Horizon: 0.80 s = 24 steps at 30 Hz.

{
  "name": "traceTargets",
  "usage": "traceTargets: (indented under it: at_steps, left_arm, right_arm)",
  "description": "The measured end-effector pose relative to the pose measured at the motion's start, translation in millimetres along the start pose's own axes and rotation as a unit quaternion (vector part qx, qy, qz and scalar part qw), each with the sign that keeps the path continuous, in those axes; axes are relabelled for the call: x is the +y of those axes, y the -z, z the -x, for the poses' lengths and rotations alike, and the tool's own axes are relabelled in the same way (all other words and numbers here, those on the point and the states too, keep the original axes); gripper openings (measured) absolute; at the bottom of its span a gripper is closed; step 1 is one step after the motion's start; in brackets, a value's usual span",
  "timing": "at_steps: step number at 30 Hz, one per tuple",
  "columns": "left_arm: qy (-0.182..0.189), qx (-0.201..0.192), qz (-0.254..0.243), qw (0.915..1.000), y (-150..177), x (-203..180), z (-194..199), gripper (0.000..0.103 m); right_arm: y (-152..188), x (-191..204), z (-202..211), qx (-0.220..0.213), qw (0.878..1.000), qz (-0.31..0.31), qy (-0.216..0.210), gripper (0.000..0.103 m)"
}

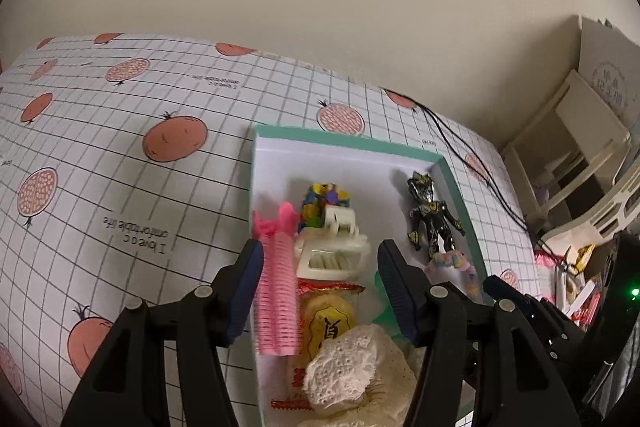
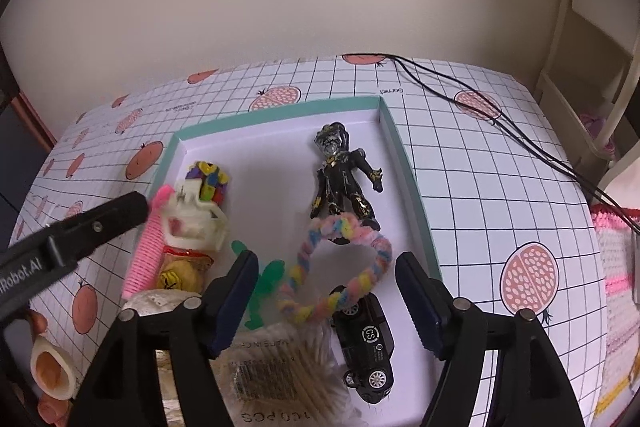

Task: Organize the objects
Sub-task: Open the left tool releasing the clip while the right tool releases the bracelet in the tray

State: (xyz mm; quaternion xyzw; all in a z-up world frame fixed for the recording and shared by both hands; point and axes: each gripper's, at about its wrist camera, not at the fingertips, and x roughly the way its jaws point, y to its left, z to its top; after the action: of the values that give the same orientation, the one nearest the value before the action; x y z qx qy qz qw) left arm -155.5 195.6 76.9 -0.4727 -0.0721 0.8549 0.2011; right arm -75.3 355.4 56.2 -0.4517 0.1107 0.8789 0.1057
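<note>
A shallow teal-rimmed box (image 1: 352,141) (image 2: 404,163) lies on the checked tablecloth. It holds a pink hair roller (image 1: 276,287) (image 2: 146,247), a white claw clip (image 1: 332,247) (image 2: 192,223), a colourful cube (image 1: 324,203) (image 2: 210,183), a snack packet (image 1: 328,315), a black figure (image 1: 432,219) (image 2: 344,179), a pastel twisted loop (image 2: 340,267), a green figure (image 2: 264,287), a black toy car (image 2: 368,347) and a cotton swab pack (image 2: 280,375). My left gripper (image 1: 320,291) is open over the box's left side, its left finger against the roller. My right gripper (image 2: 326,301) is open above the loop and car.
Black cables (image 2: 480,107) run across the far right of the tablecloth (image 1: 120,187). A white shelf unit (image 1: 572,147) stands against the wall on the right. Pink knitted fabric (image 2: 616,267) lies at the right edge. A person's fingers (image 2: 40,323) and a cream ring (image 2: 52,367) show at lower left.
</note>
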Motion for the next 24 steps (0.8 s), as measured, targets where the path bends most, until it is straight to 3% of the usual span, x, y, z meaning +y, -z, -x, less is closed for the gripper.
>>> traceTargets:
  at_steps: [9, 15, 17, 22, 24]
  left_arm:
    - [-0.036, -0.019, 0.043, 0.9983, 0, 36, 8, 0.065]
    - [-0.071, -0.027, 0.062, 0.9952, 3, 59, 8, 0.077]
    - [-0.076, -0.028, 0.068, 0.9944, 4, 65, 8, 0.092]
    - [-0.100, -0.044, 0.073, 0.9913, 4, 74, 11, 0.103]
    - [-0.105, -0.050, 0.076, 0.9903, 4, 77, 14, 0.103]
  right_arm:
    - [2, 8, -2, 0.000, 1.000, 0.006, -0.006, 0.077]
    - [2, 13, -1, -0.008, 1.000, 0.005, -0.016, 0.090]
    - [2, 14, -1, -0.008, 1.000, 0.006, -0.014, 0.097]
    - [1, 18, 4, -0.019, 1.000, 0.008, -0.017, 0.103]
    - [1, 19, 6, -0.021, 1.000, 0.007, -0.018, 0.103]
